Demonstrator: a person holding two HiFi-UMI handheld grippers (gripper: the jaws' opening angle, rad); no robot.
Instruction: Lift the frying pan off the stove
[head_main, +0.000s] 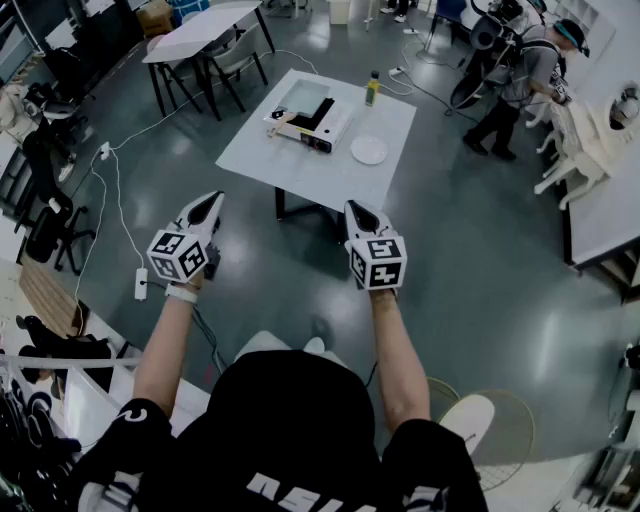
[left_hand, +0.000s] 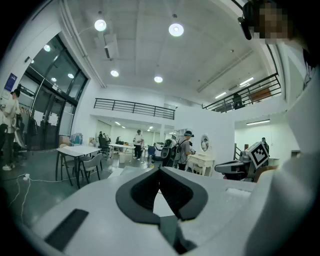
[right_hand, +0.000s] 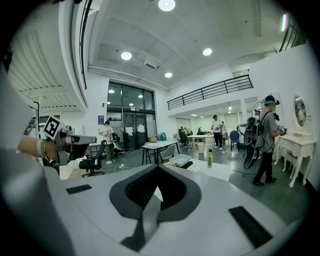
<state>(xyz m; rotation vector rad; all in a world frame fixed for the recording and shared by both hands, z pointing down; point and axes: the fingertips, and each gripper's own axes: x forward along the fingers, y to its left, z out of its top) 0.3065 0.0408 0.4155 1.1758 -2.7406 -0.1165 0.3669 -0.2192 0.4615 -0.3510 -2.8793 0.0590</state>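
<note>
Table (head_main: 300, 172) white, grey floor (head_main: 450, 260) | stove (head_main: 335, 126), plate (head_main: 369, 150) on top | left tongs (head_main: 212, 198), right tongs (head_main: 357, 208) closed, empty

The right claw (right_hand: 159, 172) has its jaws pressed together, with nothing between them. Past their tips stands a white counter (right_hand: 220, 172) carrying a yellow-green bottle (right_hand: 210, 159) and, just left of it, what looks like the stove (right_hand: 181, 160), too small to make out in detail. At the far left the left claw (right_hand: 94, 139) shows its marker cube. A person with a backpack (right_hand: 265, 142) stands on the right.
</note>
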